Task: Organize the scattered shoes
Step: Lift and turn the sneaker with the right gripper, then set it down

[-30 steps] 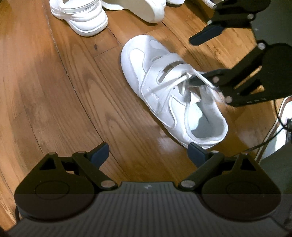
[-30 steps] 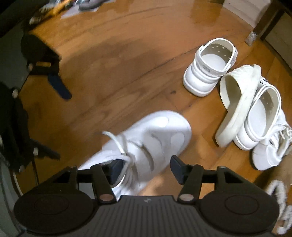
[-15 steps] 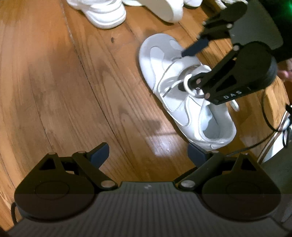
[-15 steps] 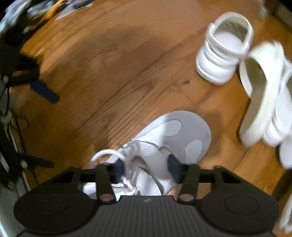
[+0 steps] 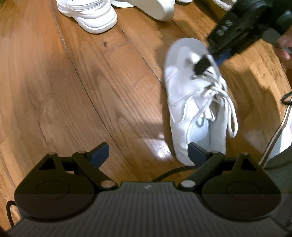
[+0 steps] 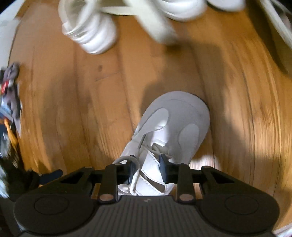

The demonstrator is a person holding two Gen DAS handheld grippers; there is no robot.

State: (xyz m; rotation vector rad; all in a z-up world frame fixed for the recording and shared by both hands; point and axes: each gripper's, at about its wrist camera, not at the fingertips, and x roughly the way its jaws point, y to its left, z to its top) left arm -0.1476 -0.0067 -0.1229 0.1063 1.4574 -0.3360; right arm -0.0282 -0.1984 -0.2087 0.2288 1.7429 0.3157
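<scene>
We saw the white lace-up leather sneaker (image 5: 184, 94) lying on its sole on the brown plank wood floor (image 5: 63, 91), toe pointing toward the far group of shoes and its loose laces spilling over the open heel end. The right gripper (image 6: 147, 168) straddled the sneaker's midfoot from above, its jaws closing, with the strap and tongue between the dark pads (image 6: 163, 168); we could not tell whether the pads already pressed on the shoe. From the left wrist view that gripper (image 5: 209, 62) appeared blurred over the sneaker's forefoot. The left gripper (image 5: 147, 155) hung just short of the sneaker's heel with its jaws spread wide and nothing between them; its right fingertip (image 5: 196, 154) sat beside the heel edge. Beyond the sneaker's toe, well apart from it, stood a white chunky strapped sandal (image 5: 91, 16) and a cream slip-on shoe tipped on its side (image 5: 151, 9). To the sneaker's left the floor lay bare and open. A black cable (image 5: 175, 172) ran by the heel.
</scene>
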